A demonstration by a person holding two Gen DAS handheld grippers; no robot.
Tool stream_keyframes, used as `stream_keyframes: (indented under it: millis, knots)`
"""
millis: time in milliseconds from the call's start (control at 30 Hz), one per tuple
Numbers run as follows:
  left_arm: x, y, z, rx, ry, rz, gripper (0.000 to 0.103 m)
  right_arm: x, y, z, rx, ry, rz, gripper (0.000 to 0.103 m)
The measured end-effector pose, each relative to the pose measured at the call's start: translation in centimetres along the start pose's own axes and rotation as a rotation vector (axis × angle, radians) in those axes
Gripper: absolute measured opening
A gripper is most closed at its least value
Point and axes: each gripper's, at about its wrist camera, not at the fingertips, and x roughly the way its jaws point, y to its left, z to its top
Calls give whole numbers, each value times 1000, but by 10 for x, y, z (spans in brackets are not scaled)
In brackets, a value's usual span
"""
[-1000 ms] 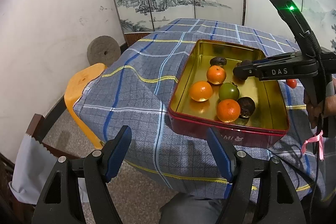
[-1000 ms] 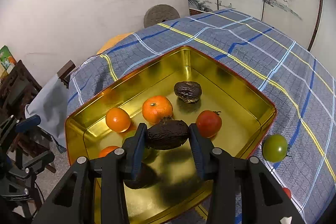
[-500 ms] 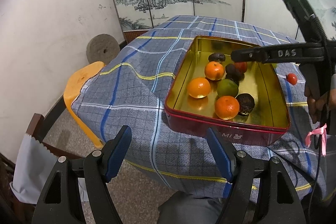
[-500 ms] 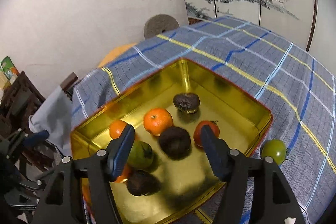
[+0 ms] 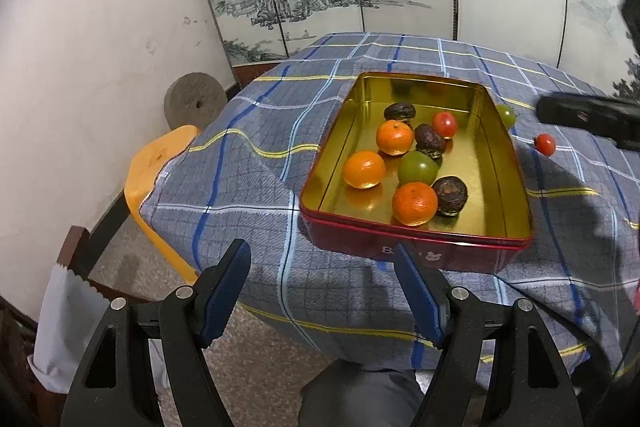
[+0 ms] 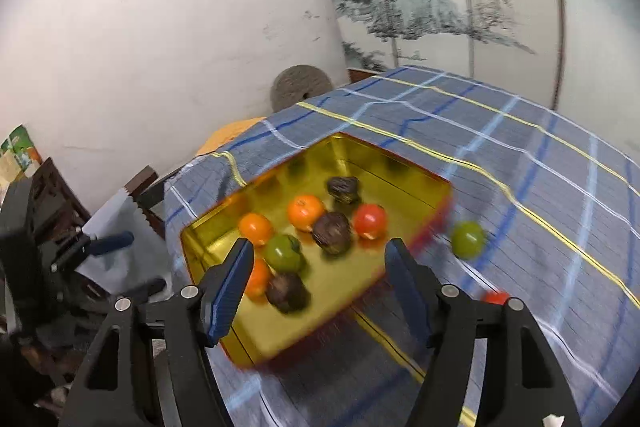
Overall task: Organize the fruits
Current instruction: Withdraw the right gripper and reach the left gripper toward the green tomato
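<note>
Inside the red tin [image 5: 412,247] on the checked tabletop [image 5: 248,187] eight fruits already lie, while a green tomato [image 6: 467,239] and small red tomato [image 5: 545,144] wait outside, the right gripper [image 6: 318,277] opening empty above and the left gripper [image 5: 322,291] spread empty.

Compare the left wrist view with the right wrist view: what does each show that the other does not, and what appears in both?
Only the left wrist view: the left gripper, open and empty, and the tin's red front wall.

Only the right wrist view: the right gripper, jaws opening with nothing between them, and a green carton by the wall.

Both: the gold-lined tin holding three oranges, three dark wrinkled fruits, a green tomato and a red tomato; the grindstone.
</note>
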Motion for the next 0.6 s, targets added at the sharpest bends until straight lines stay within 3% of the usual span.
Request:
stream_keyframes:
  millis: [167, 333, 500, 600]
  knots:
    - [-8, -13, 5, 34, -12, 0, 74, -41, -38, -32, 57, -11, -113, 66]
    - [-17, -35, 15, 94, -20, -37, 75, -84, -110, -73, 190, -5, -270, 66]
    - [-27, -66, 37, 145, -15, -184, 75, -115, -178, -115, 266, 46, -497, 66]
    - [-30, -89, 60, 170, -21, -297, 74, -132, -207, -140, 323, 56, -556, 66]
